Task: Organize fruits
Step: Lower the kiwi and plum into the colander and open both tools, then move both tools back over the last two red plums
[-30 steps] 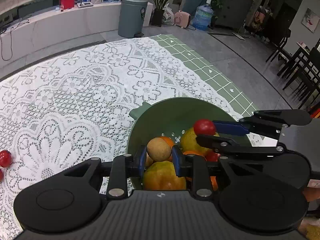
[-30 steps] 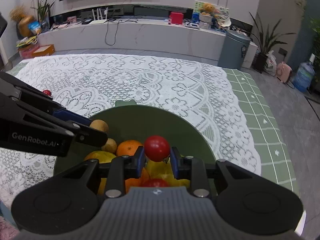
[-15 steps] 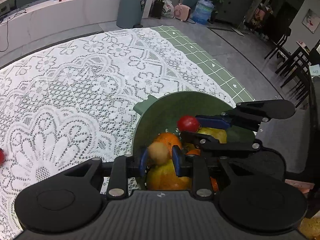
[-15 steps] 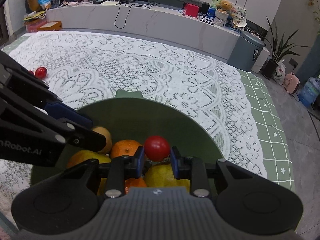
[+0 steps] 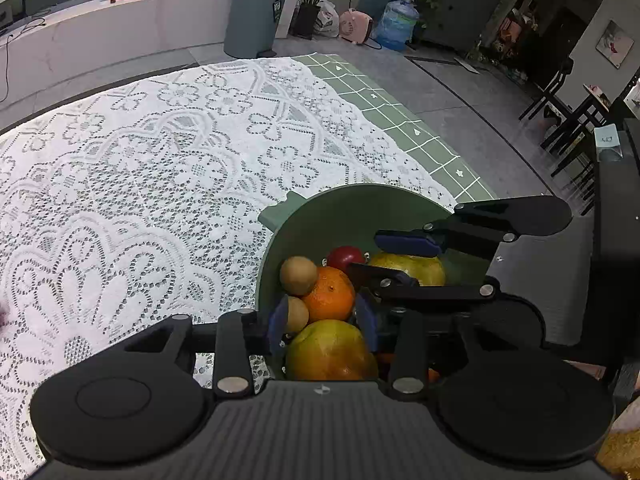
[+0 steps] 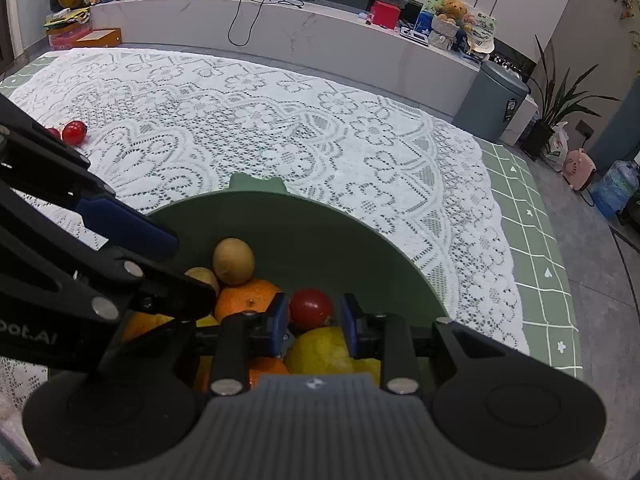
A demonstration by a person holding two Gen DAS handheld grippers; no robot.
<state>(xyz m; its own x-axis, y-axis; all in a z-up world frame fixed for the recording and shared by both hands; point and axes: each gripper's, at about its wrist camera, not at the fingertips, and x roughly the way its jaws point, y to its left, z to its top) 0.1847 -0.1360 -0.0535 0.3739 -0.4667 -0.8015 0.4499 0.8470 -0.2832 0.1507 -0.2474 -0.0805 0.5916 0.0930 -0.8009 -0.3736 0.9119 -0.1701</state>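
Left wrist view: the left gripper (image 5: pixel 322 316) is hanging over the green bowl (image 5: pixel 360 208) on the lace tablecloth (image 5: pixel 160 184); its jaws have just been opening and are standing apart, pressing on nothing. A small brown fruit (image 5: pixel 299 275) (round, matte) is lying free against an orange (image 5: pixel 330 294), with a second one (image 5: pixel 297 314) below it and a mango (image 5: pixel 330 354) nearest the camera.

Right wrist view: the right gripper (image 6: pixel 315 322) is sitting narrow over the same bowl (image 6: pixel 320 232), a red cherry tomato (image 6: pixel 311 307) lying between its blue pads; whether they are still pressing it I cannot tell. Another tomato (image 6: pixel 74 132) is lying far off on the cloth
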